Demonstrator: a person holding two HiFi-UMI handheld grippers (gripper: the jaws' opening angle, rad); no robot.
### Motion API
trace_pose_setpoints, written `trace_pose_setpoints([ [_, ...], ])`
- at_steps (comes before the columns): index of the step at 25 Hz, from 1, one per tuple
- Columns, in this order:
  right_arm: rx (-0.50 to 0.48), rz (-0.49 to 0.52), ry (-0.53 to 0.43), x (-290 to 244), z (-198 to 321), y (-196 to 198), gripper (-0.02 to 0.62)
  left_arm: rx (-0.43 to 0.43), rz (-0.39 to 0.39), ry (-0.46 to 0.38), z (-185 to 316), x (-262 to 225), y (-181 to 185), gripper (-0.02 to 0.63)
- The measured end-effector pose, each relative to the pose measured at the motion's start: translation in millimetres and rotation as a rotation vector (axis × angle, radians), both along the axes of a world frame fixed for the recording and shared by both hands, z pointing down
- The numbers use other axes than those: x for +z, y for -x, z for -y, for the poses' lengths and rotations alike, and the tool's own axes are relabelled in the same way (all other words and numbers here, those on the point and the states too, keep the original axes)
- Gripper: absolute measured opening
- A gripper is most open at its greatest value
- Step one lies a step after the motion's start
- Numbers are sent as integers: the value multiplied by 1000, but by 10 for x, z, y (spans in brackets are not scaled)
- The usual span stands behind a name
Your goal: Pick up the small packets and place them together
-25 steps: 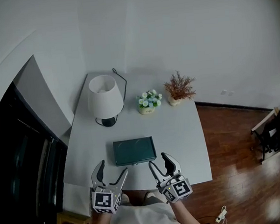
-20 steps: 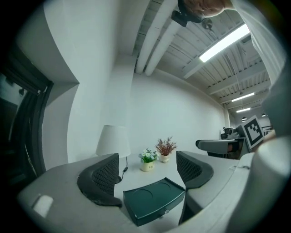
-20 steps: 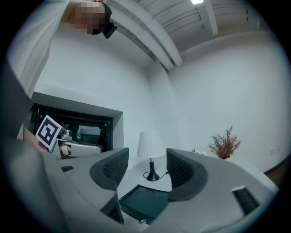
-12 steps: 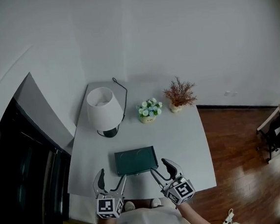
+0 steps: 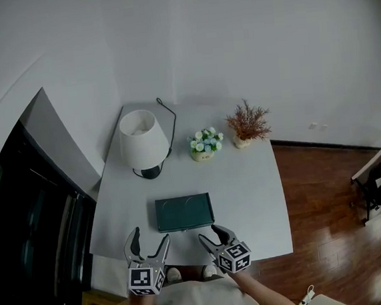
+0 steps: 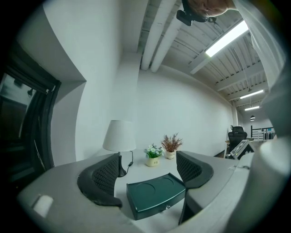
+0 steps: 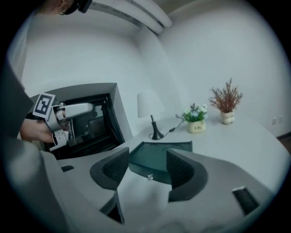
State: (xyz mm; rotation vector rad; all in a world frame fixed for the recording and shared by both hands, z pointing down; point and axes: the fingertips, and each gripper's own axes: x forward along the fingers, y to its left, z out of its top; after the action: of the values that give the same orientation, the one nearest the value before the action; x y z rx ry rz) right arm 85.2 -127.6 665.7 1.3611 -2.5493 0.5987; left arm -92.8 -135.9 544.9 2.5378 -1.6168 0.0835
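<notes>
A dark green box (image 5: 184, 212) with a small drawer knob (image 7: 149, 177) on its front lies on the pale grey table (image 5: 248, 190). No small packets show in any view. My left gripper (image 5: 147, 248) hovers at the table's near edge, left of the box, jaws apart and empty; in the left gripper view the box (image 6: 156, 193) sits between and beyond the fingers (image 6: 99, 182). My right gripper (image 5: 213, 237) is at the near edge just right of the box front, open and empty, angled toward the box (image 7: 160, 160).
A white table lamp (image 5: 141, 138) with a black cord stands at the back left. A small pot of flowers (image 5: 205, 144) and a dried plant in a pot (image 5: 247, 124) stand at the back. A dark cabinet (image 5: 30, 224) lies left; wood floor (image 5: 322, 196) right.
Both grippers have drawn back toward the table's near edge. The right gripper has swung left, toward the box front. Jaws stay apart on both.
</notes>
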Motion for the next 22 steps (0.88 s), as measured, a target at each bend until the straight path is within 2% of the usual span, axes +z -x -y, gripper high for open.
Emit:
trace_pose_setpoints([
  [8,-80,36,280,988,22,433,249,-7,20,11,-167,11,27,379],
  [14,-106,12,382,1322,178,648,246,-19,26,19,-239,18,100,379],
  [20,-47,30,454,1487,317,686,245,-24,33,29,-305,34,149,379],
  [22,-36,42,494,1527,329,696,186,-34,30,35,-307,43,187,379],
])
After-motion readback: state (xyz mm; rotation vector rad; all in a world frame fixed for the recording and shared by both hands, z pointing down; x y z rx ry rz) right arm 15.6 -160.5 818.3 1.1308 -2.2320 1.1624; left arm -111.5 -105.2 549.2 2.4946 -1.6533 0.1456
